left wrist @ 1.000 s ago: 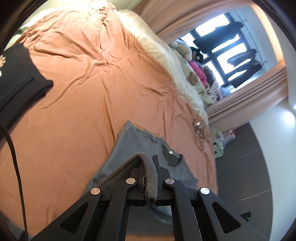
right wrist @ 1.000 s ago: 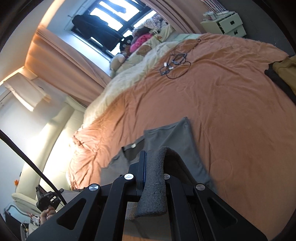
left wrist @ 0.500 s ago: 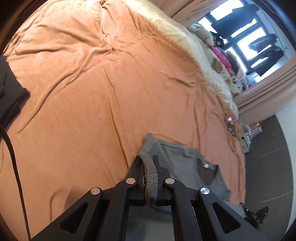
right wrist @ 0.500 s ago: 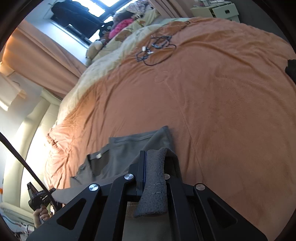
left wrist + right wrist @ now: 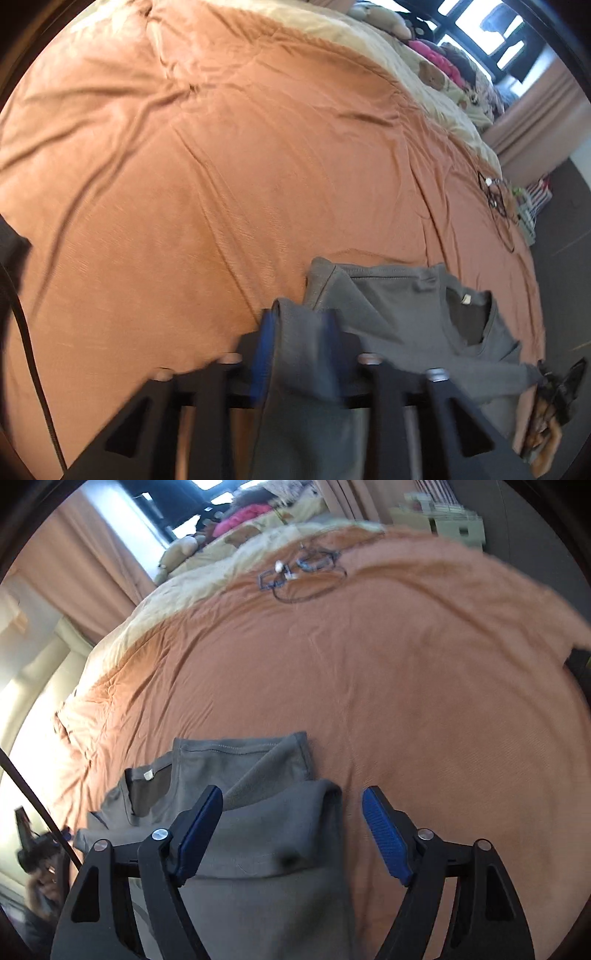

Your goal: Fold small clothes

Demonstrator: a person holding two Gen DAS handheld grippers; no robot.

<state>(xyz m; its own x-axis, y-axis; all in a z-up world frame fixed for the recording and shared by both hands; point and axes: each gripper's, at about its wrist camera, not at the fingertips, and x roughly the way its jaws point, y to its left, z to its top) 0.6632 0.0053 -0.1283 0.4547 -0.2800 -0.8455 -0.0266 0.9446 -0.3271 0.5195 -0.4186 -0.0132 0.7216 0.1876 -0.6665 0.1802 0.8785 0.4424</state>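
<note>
The T-shirt [image 5: 258,834] is a plain mid grey, darker grey inside its neck opening, where a small pale cream label [image 5: 148,774] shows. It lies on a bedspread [image 5: 221,177] of plain rust orange, which gives way far ahead of both grippers to a pale cream-yellow blanket [image 5: 369,40]. The right gripper [image 5: 293,832] has a black frame and bright blue ribbed pads [image 5: 384,836]; the left gripper [image 5: 301,354] is likewise black with blue pads, blurred. Far ahead of the right gripper lies a tangle of dark cables [image 5: 303,576] with white ends. The curtains [image 5: 74,576] are dusty salmon pink. Among the soft toys [image 5: 436,62] by the window, one is bright pink and others beige and brown.
</note>
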